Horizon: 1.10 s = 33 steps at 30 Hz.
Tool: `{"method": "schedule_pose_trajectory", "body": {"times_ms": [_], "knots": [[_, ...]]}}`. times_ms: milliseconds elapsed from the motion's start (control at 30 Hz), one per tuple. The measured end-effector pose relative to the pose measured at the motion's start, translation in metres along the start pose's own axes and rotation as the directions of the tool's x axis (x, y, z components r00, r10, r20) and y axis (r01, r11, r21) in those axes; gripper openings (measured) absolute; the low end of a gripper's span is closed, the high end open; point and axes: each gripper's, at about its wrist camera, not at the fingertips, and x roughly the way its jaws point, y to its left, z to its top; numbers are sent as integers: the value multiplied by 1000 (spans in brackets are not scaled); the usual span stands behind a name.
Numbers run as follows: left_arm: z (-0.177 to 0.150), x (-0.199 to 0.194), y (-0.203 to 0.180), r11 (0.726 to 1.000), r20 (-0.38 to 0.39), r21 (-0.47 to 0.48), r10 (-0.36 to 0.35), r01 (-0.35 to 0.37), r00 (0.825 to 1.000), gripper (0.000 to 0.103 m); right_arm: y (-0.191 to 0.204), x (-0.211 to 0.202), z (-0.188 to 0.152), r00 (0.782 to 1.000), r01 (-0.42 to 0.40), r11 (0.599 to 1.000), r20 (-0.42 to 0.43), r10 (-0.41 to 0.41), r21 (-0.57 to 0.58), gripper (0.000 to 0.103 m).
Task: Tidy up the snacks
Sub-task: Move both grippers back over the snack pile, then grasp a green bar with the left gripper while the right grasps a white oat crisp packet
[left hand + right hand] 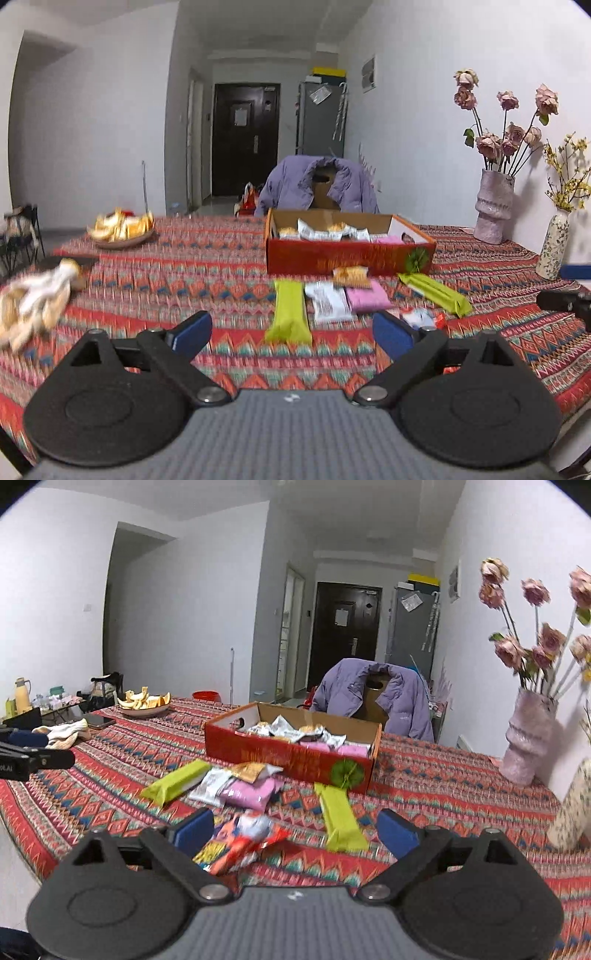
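Now | your left gripper [291, 330] gapes empty | green snack bar [289, 311] dead ahead between fingers, long axis pointing away | right gripper [295, 830] likewise wide, empty

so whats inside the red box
The red box holds several white snack packets and pink packets near its right end. Its bottom is covered.
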Motion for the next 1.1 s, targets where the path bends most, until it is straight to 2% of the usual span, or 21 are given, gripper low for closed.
{"method": "schedule_pose_trajectory", "body": {"times_ms": [167, 500, 767, 967, 1100], "knots": [[-21, -2, 3, 999, -24, 7, 31, -31, 999, 97, 10, -8, -24, 1000, -14, 997, -3, 15, 72, 96], [-22, 16, 7, 1000, -40, 23, 15, -14, 999, 103, 28, 11, -31, 998, -4, 998, -57, 7, 61, 96], [-11, 62, 11, 999, -95, 35, -8, 11, 995, 103, 25, 43, -21, 995, 29, 996, -102, -20, 87, 96], [7, 113, 11, 999, -132, 37, -29, 34, 991, 103, 22, 74, 0, 993, 33, 992, -115, -19, 120, 96], [18, 152, 13, 998, -156, 31, -40, 46, 987, 96, 19, 104, 16, 991, 24, 989, -135, -4, 144, 96]]}}
